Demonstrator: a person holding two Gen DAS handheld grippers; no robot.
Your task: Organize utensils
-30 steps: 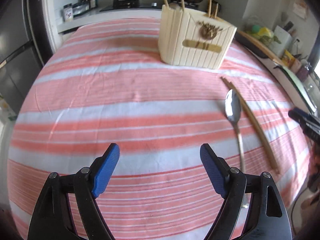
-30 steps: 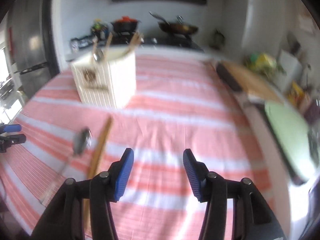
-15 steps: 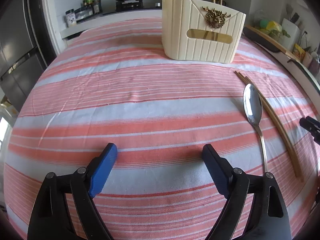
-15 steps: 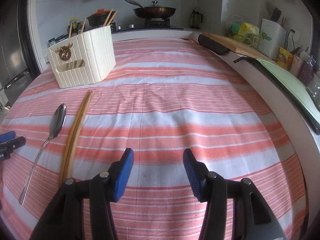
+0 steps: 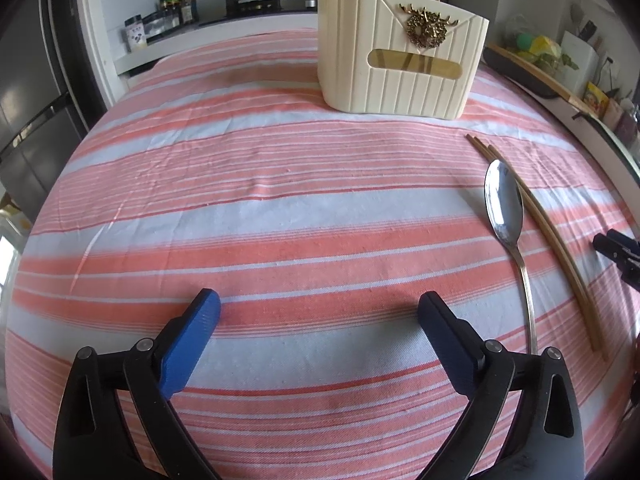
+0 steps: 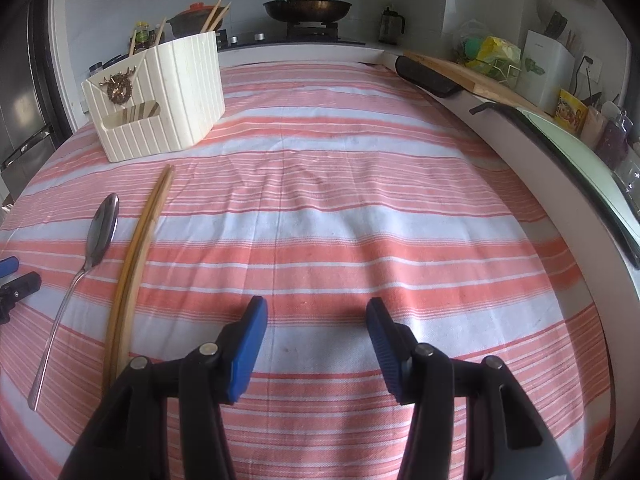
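Red-and-white striped cloth (image 5: pixel 248 216) covers the tabletop. The cream utensil holder (image 5: pixel 400 64) stands near the far edge. Spoon (image 5: pixel 505 216) and chopsticks (image 5: pixel 560 248) lie side by side in front of it. Left gripper (image 5: pixel 319 310): jaws opening, nothing btw. them. Right gripper (image 6: pixel 316 312) is half spread, also empty. Only the right view shows the frying pan (image 6: pixel 308 8) w/ lid; only the left shows the holder's front straight on.

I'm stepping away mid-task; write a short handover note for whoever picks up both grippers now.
Left gripper: jaws opening, nothing between them.
Right gripper: jaws part open, nothing between them.
Spoon and chopsticks lie side by side on the striped cloth, between the two grippers.
Cream holder stands at the far end and already holds some chopsticks.
Left: put spoon and chopsticks into the holder.
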